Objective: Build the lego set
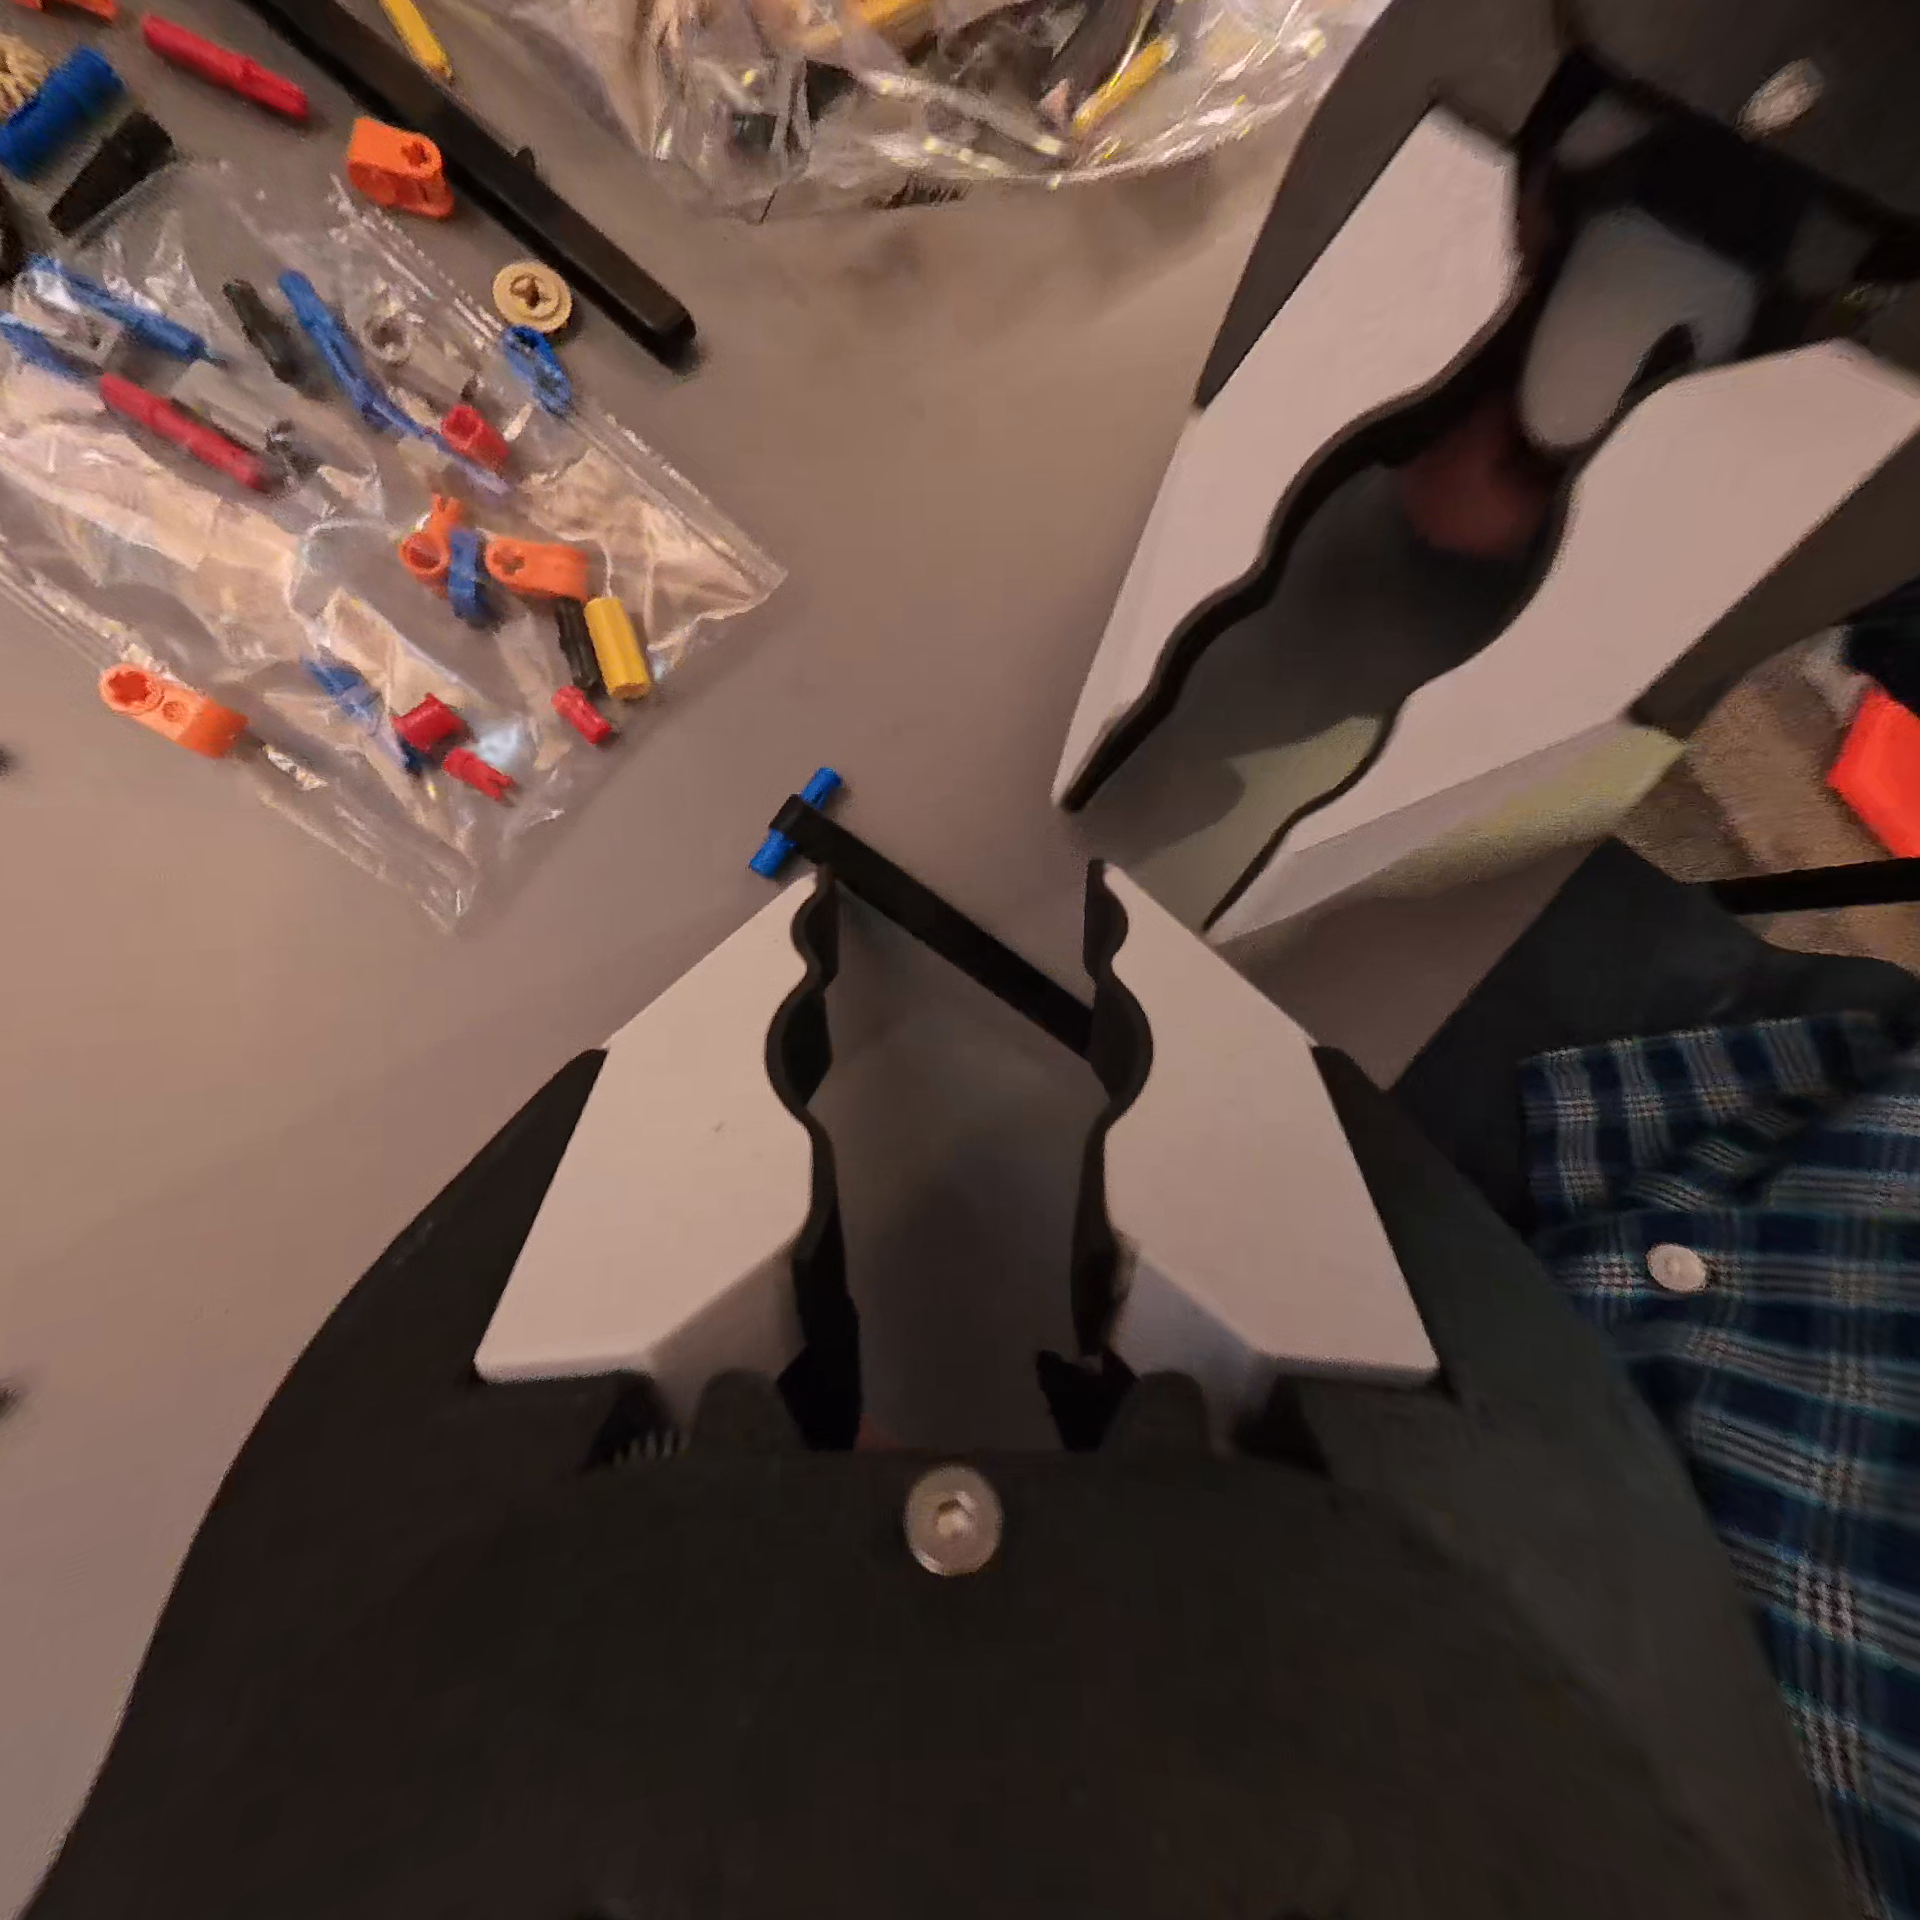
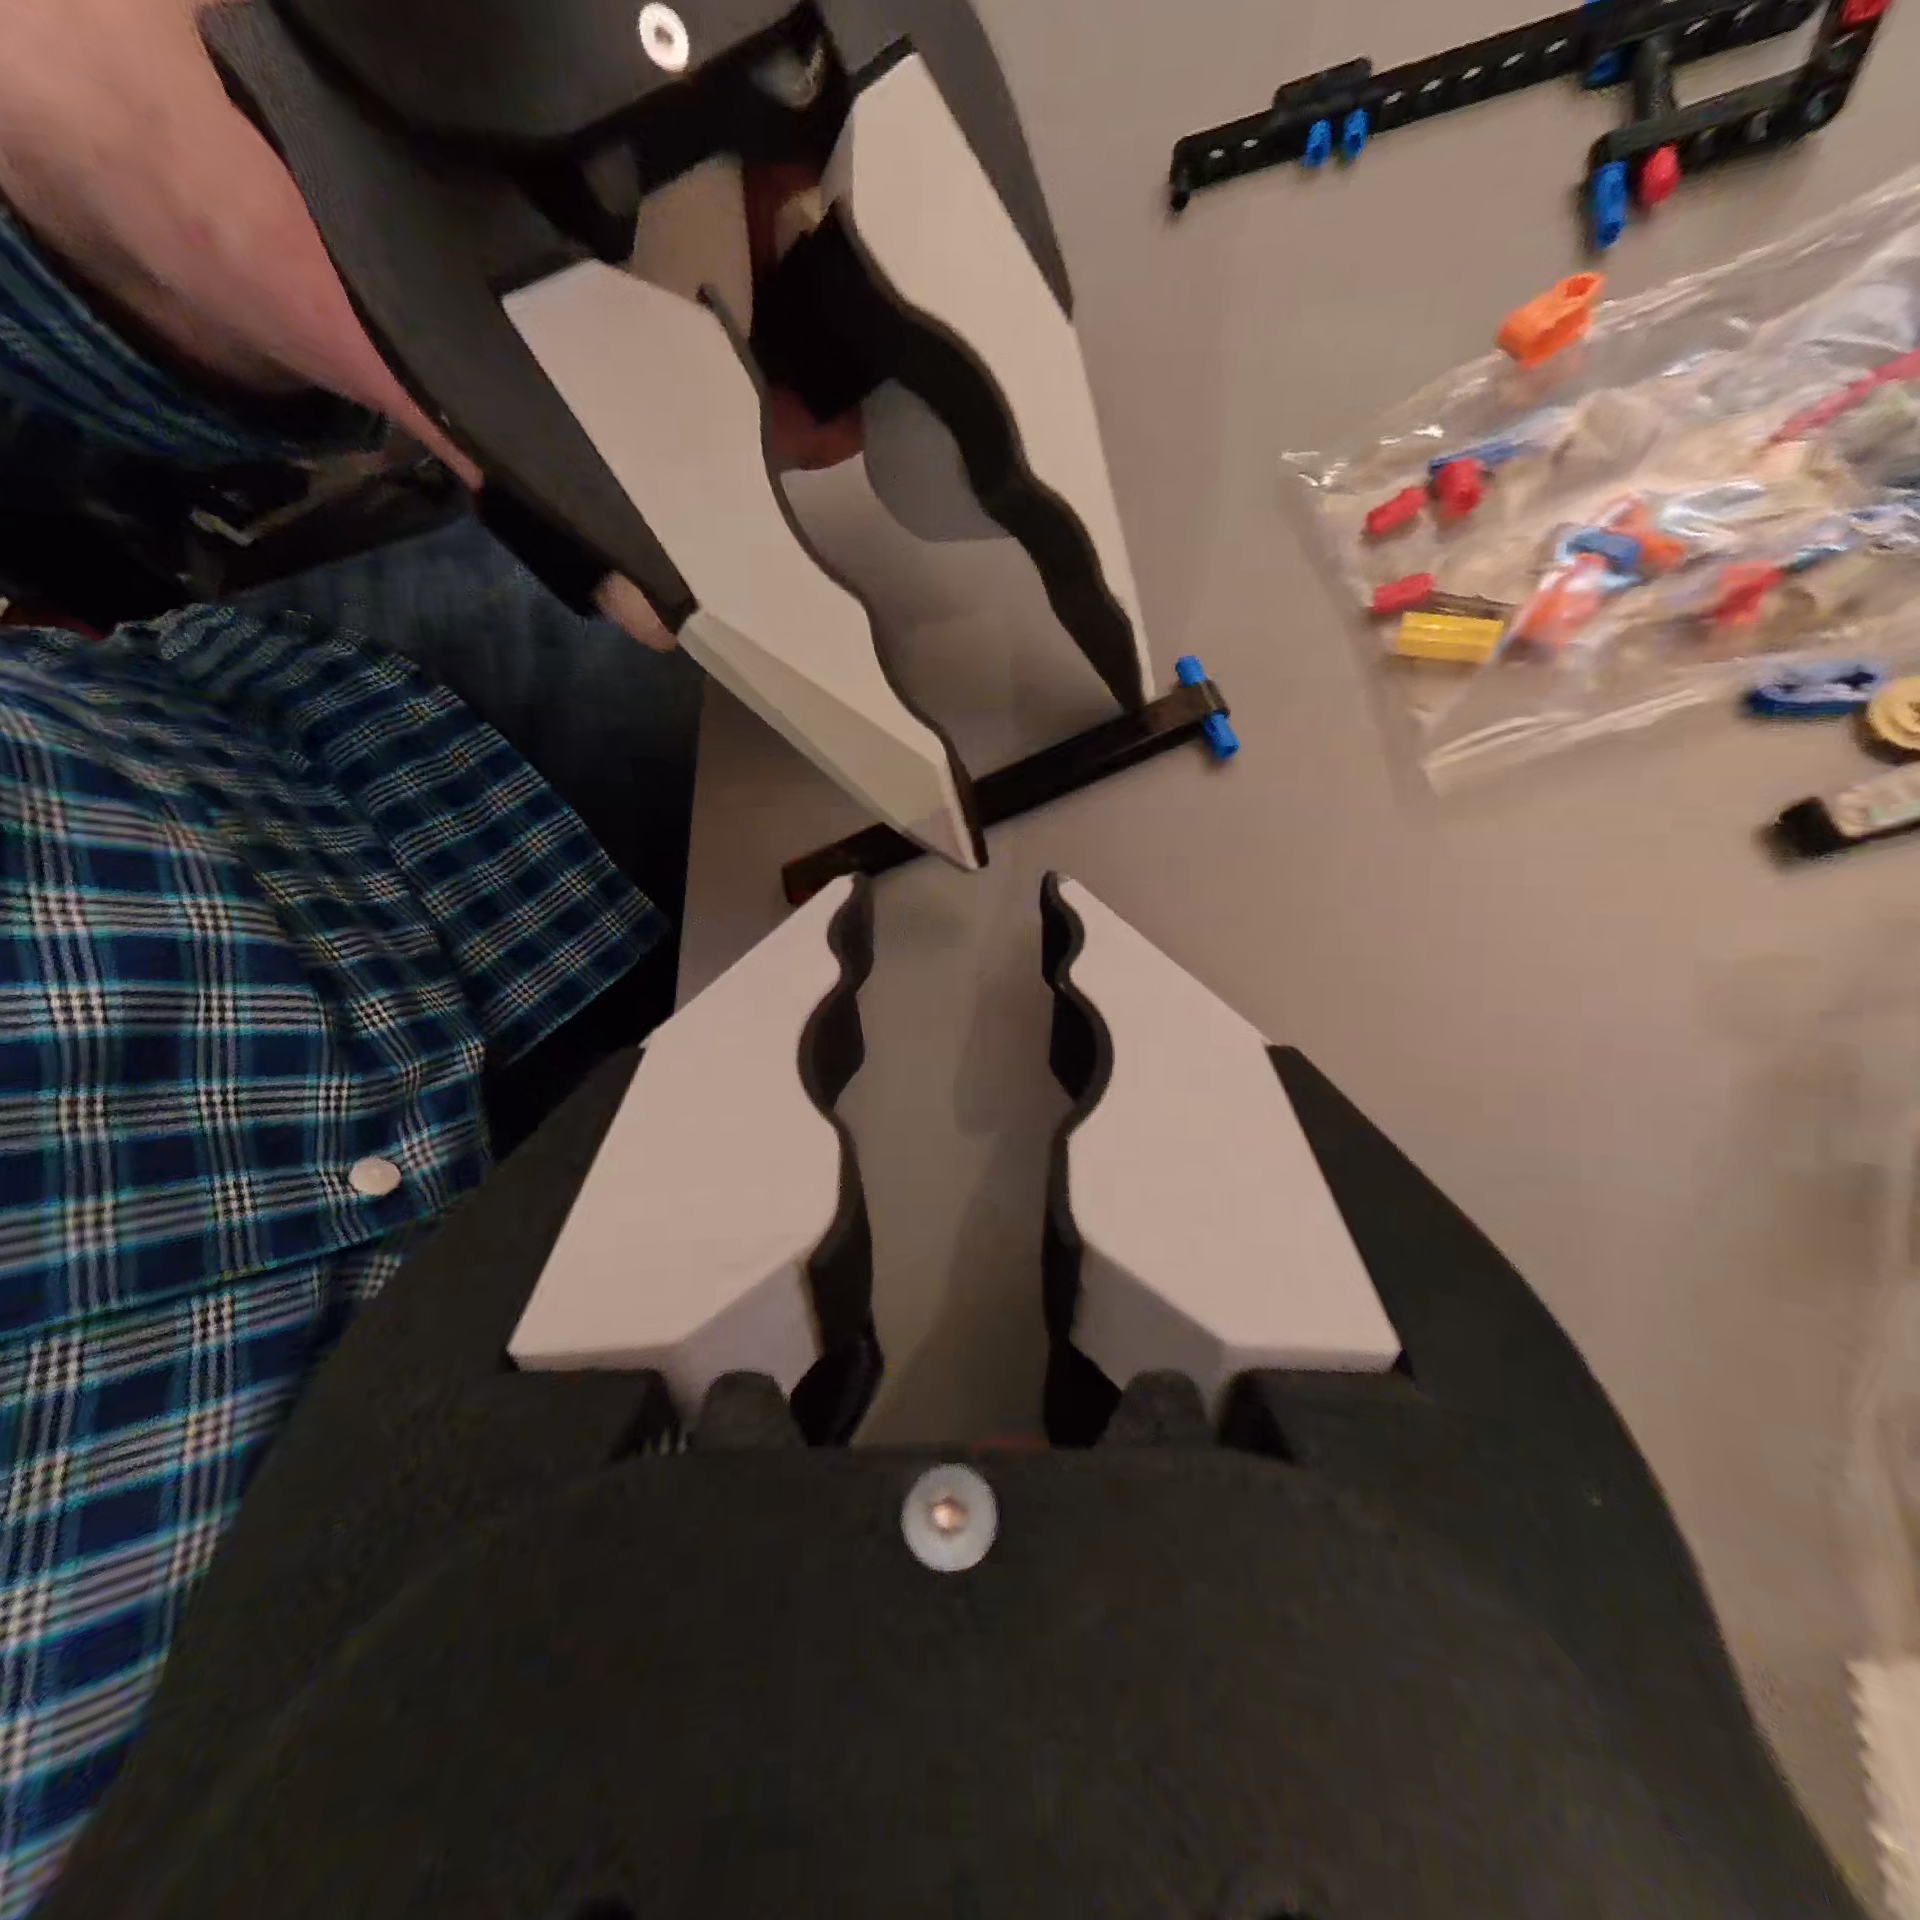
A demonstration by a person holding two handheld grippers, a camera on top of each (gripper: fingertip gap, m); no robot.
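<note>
A short black beam [image 1: 935, 925] with a blue pin [image 1: 795, 821] through its far end lies on the grey table [image 1: 883, 520]. My left gripper [image 1: 956, 883] is open, with its fingertips straddling the beam, which crosses the gap at a slant and meets the right finger. In the right wrist view the left gripper [image 2: 1049, 774] comes down from the upper left over the beam [image 2: 1081, 753] and its pin [image 2: 1205, 707]. My right gripper [image 2: 951, 888] is open and empty, with its tips just short of the beam's near end. It also shows in the left wrist view [image 1: 1143, 862].
A clear bag of small coloured parts [image 1: 312, 582] [image 2: 1662, 520] lies to one side, and a fuller bag [image 1: 935, 83] sits farther off. A partly built black frame [image 2: 1714, 104] lies at the back. A long black beam [image 1: 540, 208] and an orange connector [image 1: 400, 171] lie loose. A plaid-shirted person [image 2: 208, 935] is at the table edge.
</note>
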